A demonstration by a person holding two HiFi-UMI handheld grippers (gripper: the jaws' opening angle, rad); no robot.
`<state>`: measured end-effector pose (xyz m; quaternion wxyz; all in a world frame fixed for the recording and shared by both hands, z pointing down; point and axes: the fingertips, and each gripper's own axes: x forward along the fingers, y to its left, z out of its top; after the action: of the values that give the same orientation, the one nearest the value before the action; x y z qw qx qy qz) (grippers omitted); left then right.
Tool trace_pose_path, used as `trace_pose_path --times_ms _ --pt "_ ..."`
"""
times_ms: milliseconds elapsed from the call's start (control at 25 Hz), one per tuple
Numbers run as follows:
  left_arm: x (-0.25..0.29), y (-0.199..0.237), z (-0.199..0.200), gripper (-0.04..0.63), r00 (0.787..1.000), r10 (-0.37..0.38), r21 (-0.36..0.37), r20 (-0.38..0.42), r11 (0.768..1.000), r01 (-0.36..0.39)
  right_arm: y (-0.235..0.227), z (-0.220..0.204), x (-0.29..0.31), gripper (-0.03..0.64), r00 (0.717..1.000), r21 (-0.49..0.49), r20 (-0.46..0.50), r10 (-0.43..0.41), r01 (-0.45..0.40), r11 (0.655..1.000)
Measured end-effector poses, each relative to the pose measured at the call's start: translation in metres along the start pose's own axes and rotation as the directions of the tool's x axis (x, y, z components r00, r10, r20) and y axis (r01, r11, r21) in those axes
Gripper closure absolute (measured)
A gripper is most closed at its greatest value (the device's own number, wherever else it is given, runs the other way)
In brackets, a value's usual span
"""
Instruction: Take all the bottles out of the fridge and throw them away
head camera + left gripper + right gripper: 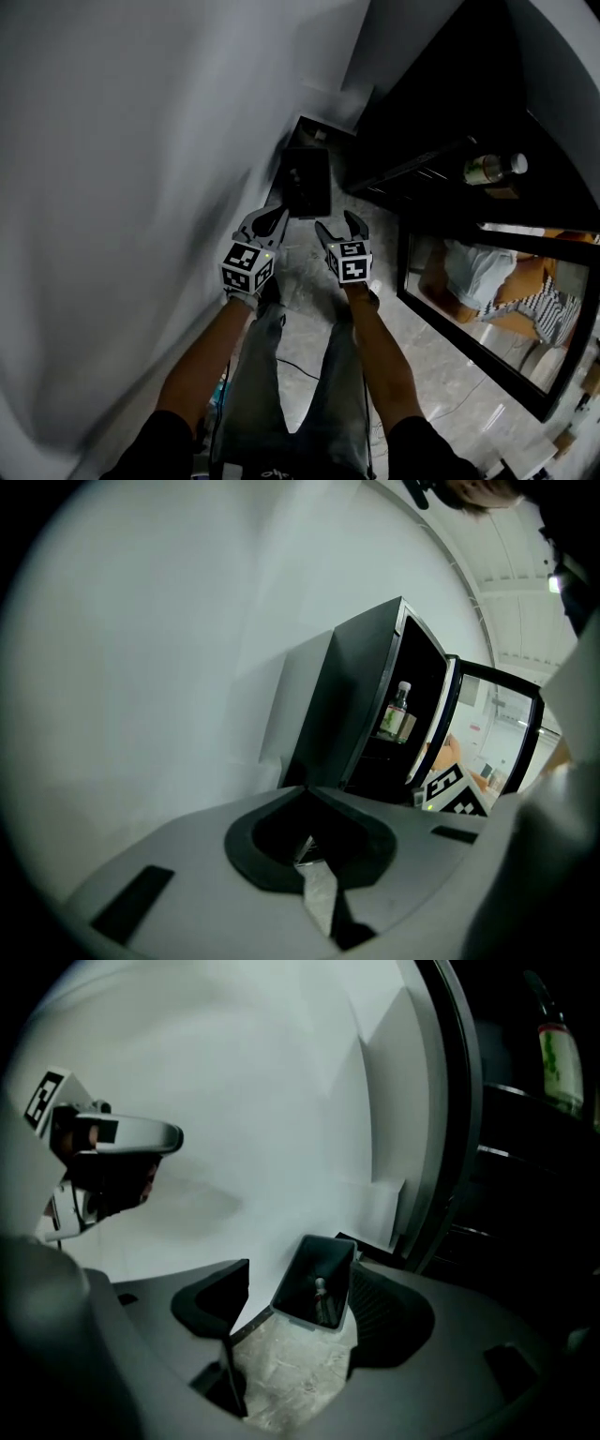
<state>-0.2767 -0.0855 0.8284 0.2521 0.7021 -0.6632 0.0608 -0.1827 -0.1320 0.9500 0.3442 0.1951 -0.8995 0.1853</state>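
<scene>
A clear bottle with a green label (492, 169) stands on a shelf of the open black fridge (441, 103); the left gripper view shows this bottle (398, 712) too, and the right gripper view catches it (560, 1054) at the top right. A dark bin (307, 180) stands on the floor by the white wall. One bottle (322, 1299) lies inside the bin (298, 1290). My right gripper (336, 223) hangs open and empty above the floor before the bin, which shows between its jaws (302, 1274). My left gripper (279, 212) is beside it, shut on nothing (306, 789).
The fridge's glass door (487, 361) swings out to my right and mirrors the room. A white wall (122, 187) runs close along my left. Pale marble floor (300, 375) lies below, with the person's legs and a thin cable on it.
</scene>
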Motion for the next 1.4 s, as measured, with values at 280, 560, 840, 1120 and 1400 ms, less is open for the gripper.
trace_pose_path --times_ms 280,560,840,1120,1400 --pt "-0.019 -0.072 0.081 0.589 0.998 -0.067 0.057 0.006 0.996 0.066 0.002 0.104 -0.134 0.502 0.989 -0.023 0.145 -0.033 0.037 0.999" --pt "-0.038 -0.157 0.175 0.589 0.980 -0.200 0.163 0.010 0.967 0.196 -0.009 0.195 -0.271 0.609 0.958 0.007 0.261 -0.122 0.125 0.992" --pt "-0.058 -0.257 0.266 0.589 0.929 -0.361 0.192 0.080 0.920 0.341 -0.024 0.222 -0.408 0.609 0.913 0.043 0.349 -0.212 0.210 0.977" --pt "-0.055 -0.328 0.307 0.590 0.884 -0.462 0.236 0.074 0.869 0.435 -0.055 0.216 -0.496 0.609 0.856 0.104 0.403 -0.325 0.310 0.945" --pt "-0.048 -0.369 0.314 0.589 0.861 -0.508 0.289 0.030 0.829 0.479 -0.077 0.198 -0.543 0.609 0.823 0.150 0.408 -0.395 0.366 0.918"
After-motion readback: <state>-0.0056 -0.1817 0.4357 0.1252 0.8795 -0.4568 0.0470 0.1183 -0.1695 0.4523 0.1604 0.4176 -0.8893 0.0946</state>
